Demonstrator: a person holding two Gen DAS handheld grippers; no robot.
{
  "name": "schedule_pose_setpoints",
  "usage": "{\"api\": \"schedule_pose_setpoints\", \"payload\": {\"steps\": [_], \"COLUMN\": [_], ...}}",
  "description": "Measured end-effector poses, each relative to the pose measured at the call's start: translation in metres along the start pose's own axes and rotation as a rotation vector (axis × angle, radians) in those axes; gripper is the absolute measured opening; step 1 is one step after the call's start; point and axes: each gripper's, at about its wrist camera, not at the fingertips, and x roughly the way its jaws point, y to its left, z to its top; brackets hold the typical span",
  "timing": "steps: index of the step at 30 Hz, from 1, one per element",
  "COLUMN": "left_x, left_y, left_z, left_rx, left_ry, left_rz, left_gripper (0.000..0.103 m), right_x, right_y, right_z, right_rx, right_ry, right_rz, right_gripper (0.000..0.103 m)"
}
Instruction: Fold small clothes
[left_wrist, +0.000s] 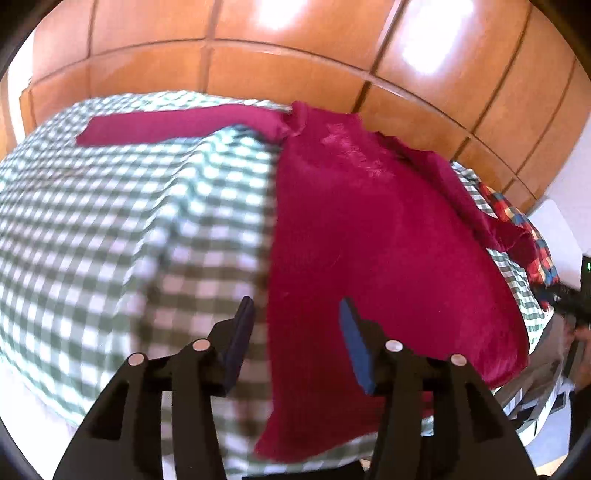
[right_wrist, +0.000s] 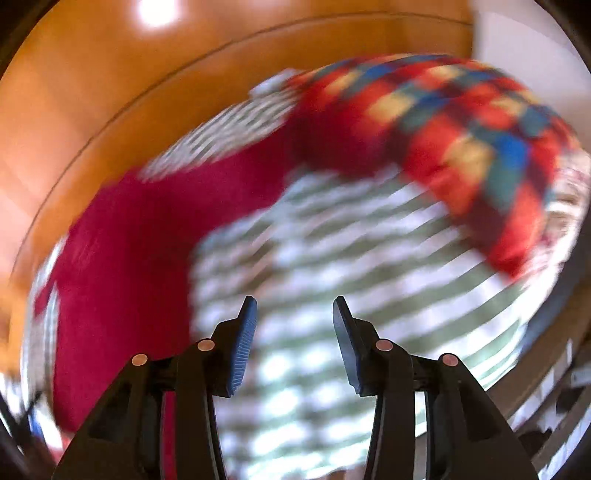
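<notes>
A dark red long-sleeved top (left_wrist: 369, 229) lies spread flat on a green-and-white checked cloth (left_wrist: 110, 221), one sleeve (left_wrist: 177, 125) stretched to the far left. My left gripper (left_wrist: 295, 306) is open and empty, hovering over the top's near left edge. In the blurred right wrist view the same red top (right_wrist: 122, 258) lies at the left, its other sleeve reaching toward a multicoloured checked garment (right_wrist: 461, 122). My right gripper (right_wrist: 293, 304) is open and empty above the checked cloth (right_wrist: 332, 277), to the right of the red top.
The multicoloured checked garment (left_wrist: 532, 236) lies at the cloth's right edge. A glossy wooden panelled wall (left_wrist: 295, 44) stands behind the table. The table's edge and dark objects (left_wrist: 569, 299) show at the far right.
</notes>
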Motion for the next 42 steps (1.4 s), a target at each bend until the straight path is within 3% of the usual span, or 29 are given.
{"api": "schedule_pose_setpoints", "payload": {"steps": [2,4,6,7,10,13,16,17,18,20,22,24,27,30,33,39,42], "left_x": [0.008,0.014,0.022,0.022,0.033,0.040,0.046,0.049,0.050,0.052,0.054,0.055,0.061,0.070,0.075,0.073,0.070], "left_y": [-0.016,-0.029,-0.040,-0.044,-0.057,-0.065,-0.074,-0.076,-0.077,-0.080,-0.082,-0.082,-0.080,-0.078,-0.078,-0.070,-0.067], "left_z": [0.004,0.008,0.011,0.010,0.010,0.008,0.008,0.009,0.009,0.009,0.009,0.010,0.014,0.018,0.018,0.019,0.023], "left_rx": [0.024,0.046,0.052,0.051,0.058,0.079,0.084,0.081,0.079,0.085,0.102,0.119,0.129,0.125,0.135,0.108,0.092], "left_ry": [0.001,0.007,0.020,0.027,0.056,0.077,0.086,0.087,0.088,0.088,0.086,0.081,0.086,0.098,0.106,0.105,0.098], "left_rz": [-0.011,-0.023,-0.041,-0.049,-0.070,-0.073,-0.082,-0.089,-0.097,-0.104,-0.103,-0.103,-0.111,-0.119,-0.095,-0.119,-0.128], "left_gripper": [0.054,0.057,0.058,0.059,0.060,0.061,0.061,0.062,0.062,0.062,0.062,0.062,0.063,0.063,0.062,0.063,0.063], "right_x": [0.000,0.011,0.020,0.022,0.038,0.060,0.084,0.091,0.100,0.110,0.108,0.097,0.061,0.042,0.033,0.016,0.016], "right_y": [-0.022,-0.040,-0.053,-0.062,-0.062,-0.048,-0.035,-0.039,-0.041,-0.047,-0.047,-0.048,-0.032,-0.017,-0.011,0.018,0.068], "right_z": [0.023,0.037,0.041,0.041,0.038,0.045,0.060,0.065,0.071,0.082,0.092,0.106,0.147,0.189,0.222,0.252,0.254], "right_rx": [0.078,0.216,0.390,0.505,0.728,0.839,0.881,0.909,0.942,0.940,0.892,0.808,0.622,0.486,0.441,0.339,0.247], "right_ry": [-0.036,0.013,0.012,-0.036,-0.090,-0.106,-0.114,-0.121,-0.123,-0.109,-0.104,-0.134,-0.237,-0.279,-0.322,-0.355,-0.372], "right_rz": [0.015,0.161,0.321,0.413,0.620,0.654,0.603,0.584,0.540,0.440,0.331,0.287,0.198,0.097,-0.007,-0.036,0.060], "right_gripper": [0.042,0.042,0.059,0.071,0.072,0.072,0.072,0.065,0.057,0.023,0.008,0.007,0.007,0.007,0.007,0.007,0.007]}}
